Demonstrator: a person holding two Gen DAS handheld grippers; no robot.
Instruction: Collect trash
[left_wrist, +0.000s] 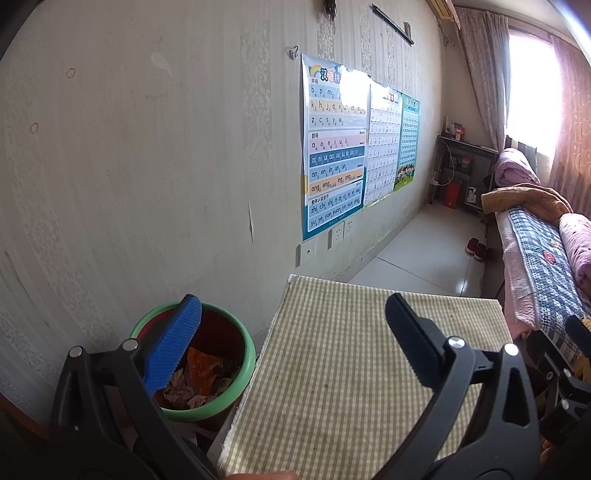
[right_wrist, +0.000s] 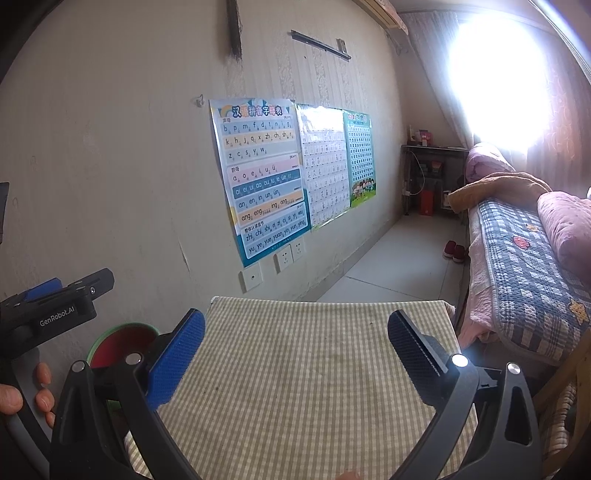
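Both claws are wide open and hold nothing. The left claw (left_wrist: 293, 332) hangs over the left edge of the counter (left_wrist: 351, 369), with its blue finger out past that edge and over the bin. The right claw (right_wrist: 295, 343) hangs over the middle of the counter, also spread apart. I think they are held open like this because there is nothing to grab right now.

The counter is the big thing here, covered with a green and white checked cloth. Its top looks bare. I can see no paper or wrappers on it, only a few tiny dark specks, too small to tell what they are.

Just beside the counter, on its left, stands the trash bin (left_wrist: 236, 391), tucked between the counter and the wall. It is red inside with a green rim. It sits close and lower than the counter, so trash can be dropped straight in from the edge.

Inside the bin lies the trash (left_wrist: 195, 384): crumpled pink and orange papers, piled at the bottom. So the trash is in the bin, left of the counter.

From this, the job looks nearly done or done, as far as I can see.

A hand (right_wrist: 26, 391) grips the left claw's handle, left of the counter.
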